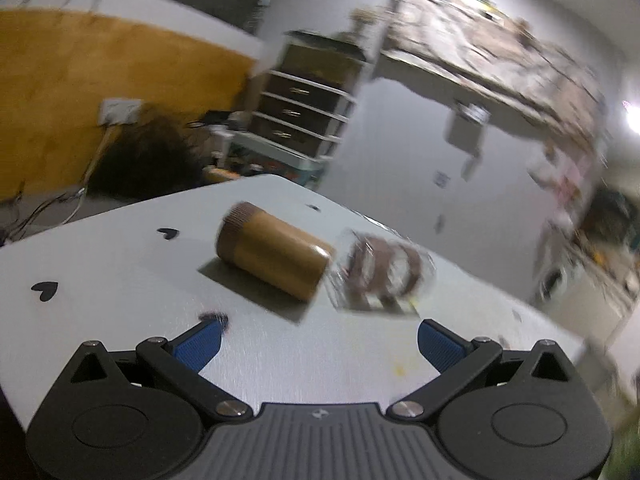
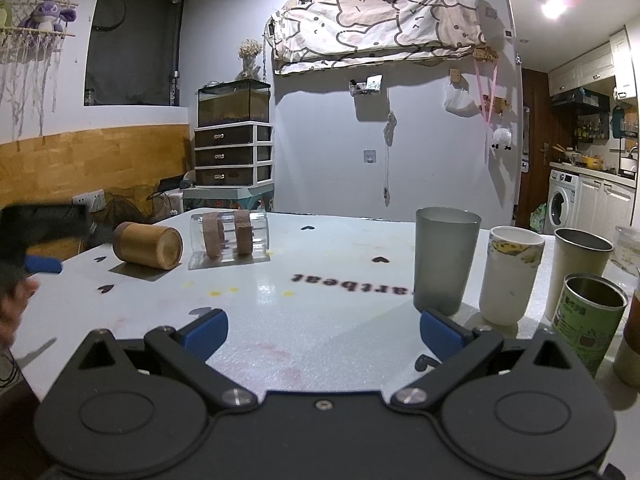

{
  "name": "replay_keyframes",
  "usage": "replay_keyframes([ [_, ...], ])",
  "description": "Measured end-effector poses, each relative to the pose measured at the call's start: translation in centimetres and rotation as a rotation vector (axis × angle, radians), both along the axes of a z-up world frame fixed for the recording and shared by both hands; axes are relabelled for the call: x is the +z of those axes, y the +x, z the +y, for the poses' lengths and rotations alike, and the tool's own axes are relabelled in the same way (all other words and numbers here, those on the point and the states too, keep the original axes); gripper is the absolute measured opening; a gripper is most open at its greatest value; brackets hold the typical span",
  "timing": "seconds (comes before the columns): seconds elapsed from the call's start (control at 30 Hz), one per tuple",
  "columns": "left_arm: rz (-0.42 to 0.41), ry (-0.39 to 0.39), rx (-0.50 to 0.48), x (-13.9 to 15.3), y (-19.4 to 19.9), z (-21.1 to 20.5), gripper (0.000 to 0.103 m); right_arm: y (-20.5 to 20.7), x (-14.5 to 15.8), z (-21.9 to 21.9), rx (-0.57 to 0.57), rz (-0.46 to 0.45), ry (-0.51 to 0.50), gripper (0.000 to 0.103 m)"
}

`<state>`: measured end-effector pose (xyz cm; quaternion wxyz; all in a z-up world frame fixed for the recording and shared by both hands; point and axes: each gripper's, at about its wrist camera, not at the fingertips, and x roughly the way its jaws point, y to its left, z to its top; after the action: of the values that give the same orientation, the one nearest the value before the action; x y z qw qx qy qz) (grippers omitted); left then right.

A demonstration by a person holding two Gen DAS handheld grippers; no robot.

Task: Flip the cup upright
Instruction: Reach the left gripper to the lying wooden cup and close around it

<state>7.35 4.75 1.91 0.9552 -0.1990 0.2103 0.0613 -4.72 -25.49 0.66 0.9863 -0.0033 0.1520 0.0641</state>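
Observation:
A wooden cup (image 1: 276,251) lies on its side on the white table (image 1: 120,280); it also shows in the right wrist view (image 2: 148,245) at the far left. A clear glass cup with brown bands (image 1: 380,276) lies on its side beside it, also in the right wrist view (image 2: 230,240). My left gripper (image 1: 318,340) is open and empty, a short way in front of the wooden cup. The left wrist view is blurred. My right gripper (image 2: 324,330) is open and empty above the table's near part. The left gripper's blue finger (image 2: 42,265) shows at the left edge of the right wrist view.
Upright at the right stand a grey tumbler (image 2: 446,258), a white printed cup (image 2: 510,274), a steel cup (image 2: 580,258) and a green tin (image 2: 590,322). A drawer unit (image 2: 234,156) stands beyond the table.

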Motion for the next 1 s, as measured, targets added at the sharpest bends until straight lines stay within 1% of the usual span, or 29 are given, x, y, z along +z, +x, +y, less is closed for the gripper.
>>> replay_keyframes([
  [0.1,-0.029,-0.059,0.058,1.2,1.9,0.9,0.103,-0.5,0.0,-0.1,0.005,-0.006,0.002,0.103],
  [0.17,-0.024,-0.112,0.082,1.9,3.5,1.3,0.102,-0.7,-0.1,-0.1,0.006,-0.009,0.007,0.103],
  [0.23,-0.008,-0.182,0.085,2.0,5.0,1.6,0.102,-1.0,-0.1,-0.3,0.007,-0.009,0.013,0.103],
  [0.3,0.026,-0.286,0.094,1.5,6.9,2.2,0.1,-1.2,-0.2,-0.5,0.009,-0.007,0.024,0.103],
  [0.33,0.048,-0.334,0.113,1.0,7.7,2.4,0.098,-1.3,-0.3,-0.6,0.01,-0.005,0.03,0.103],
  [0.4,0.079,-0.421,0.169,0.1,9.2,2.9,0.097,-1.4,-0.3,-0.8,0.003,-0.004,0.031,0.103],
  [0.53,0.096,-0.532,0.299,-1.6,11.2,3.9,0.095,-1.6,-0.5,-1.5,-0.012,0.003,0.034,0.103],
  [0.63,0.105,-0.616,0.364,-2.4,12.7,4.6,0.095,-1.7,-0.7,-1.9,-0.027,0.01,0.033,0.103],
  [0.73,0.132,-0.651,0.431,-2.9,13.8,5.1,0.095,-1.8,-0.9,-2.3,-0.037,0.016,0.035,0.103],
  [0.83,0.197,-0.685,0.5,-3.6,14.7,5.4,0.096,-1.8,-1.0,-2.4,-0.042,0.02,0.038,0.103],
  [0.87,0.183,-0.673,0.507,-3.4,14.9,5.3,0.097,-1.8,-1.1,-2.5,-0.044,0.021,0.04,0.103],
  [0.93,0.207,-0.646,0.52,-3.1,15.3,5.3,0.095,-1.8,-1.2,-2.6,-0.045,0.021,0.043,0.103],
  [0.97,0.222,-0.63,0.515,-3.0,15.5,5.3,0.094,-1.8,-1.2,-2.7,-0.046,0.021,0.043,0.103],
  [1.0,0.234,-0.612,0.508,-3.0,15.6,5.2,0.09,-1.8,-1.2,-2.7,-0.047,0.02,0.044,0.103],
])
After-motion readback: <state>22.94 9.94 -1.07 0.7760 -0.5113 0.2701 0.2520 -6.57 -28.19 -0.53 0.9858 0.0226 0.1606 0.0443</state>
